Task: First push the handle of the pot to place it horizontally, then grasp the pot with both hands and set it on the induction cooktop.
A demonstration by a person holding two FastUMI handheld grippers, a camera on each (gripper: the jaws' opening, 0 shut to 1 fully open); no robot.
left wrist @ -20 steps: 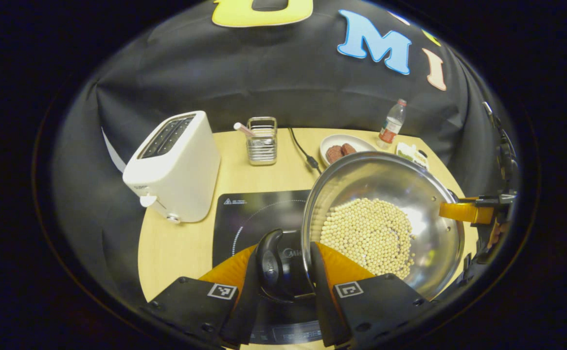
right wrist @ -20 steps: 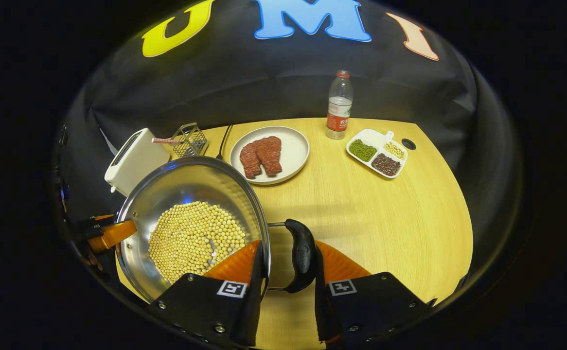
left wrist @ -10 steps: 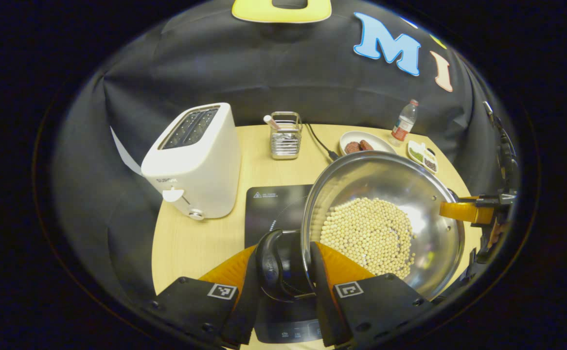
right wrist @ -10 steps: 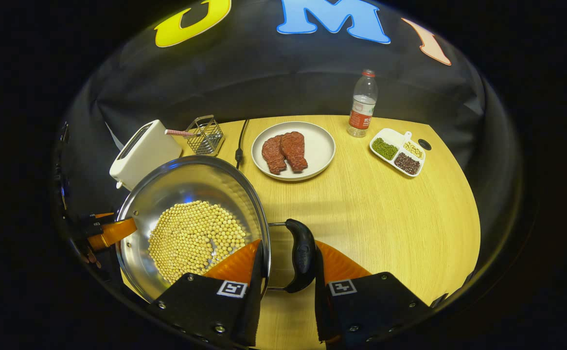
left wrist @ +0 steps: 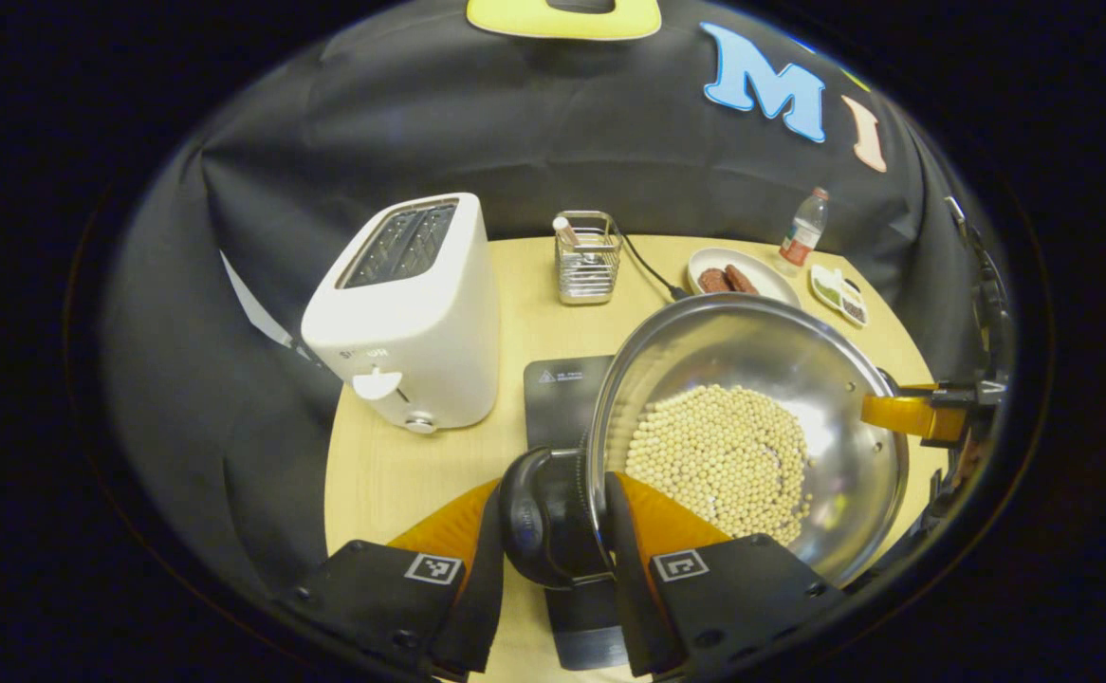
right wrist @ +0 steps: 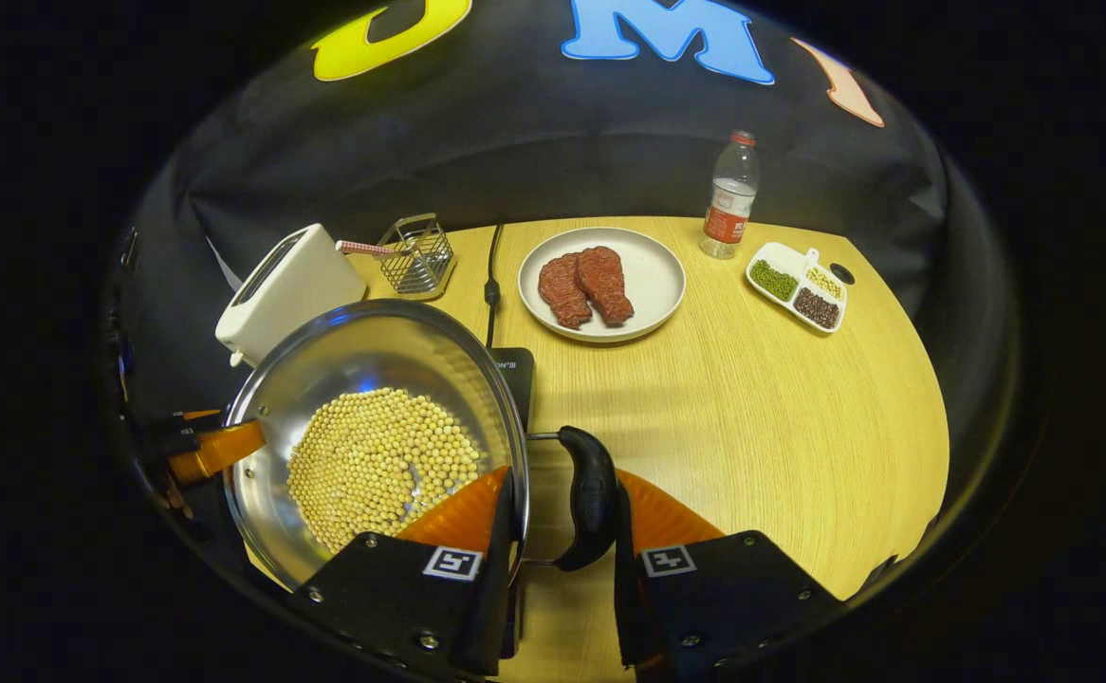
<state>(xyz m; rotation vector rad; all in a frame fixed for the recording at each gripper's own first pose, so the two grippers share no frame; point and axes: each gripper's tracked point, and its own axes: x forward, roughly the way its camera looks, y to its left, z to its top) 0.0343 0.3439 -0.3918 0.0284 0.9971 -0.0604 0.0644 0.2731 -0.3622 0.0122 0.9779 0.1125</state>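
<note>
I have the left gripper (left wrist: pixel 553 517) clamped on the pot's (left wrist: pixel 747 427) left handle (left wrist: pixel 529 517) at six o'clock of the left gripper view. The right gripper (right wrist: pixel 562 503) is clamped on the right handle (right wrist: pixel 589 493) with the rim. The pot, full of beans (right wrist: pixel 377 465), hangs over the cooktop (left wrist: pixel 562 398), whose far corner shows at twelve o'clock of my left fingers. My judgement: keep both hands level, centre the pot on the ring, lower evenly, and mind the toaster (left wrist: pixel 406 313) at ten o'clock.

Silver pot (left wrist: pixel 828 379), black handles (right wrist: pixel 587 493), white toaster (left wrist: pixel 411 318).
</note>
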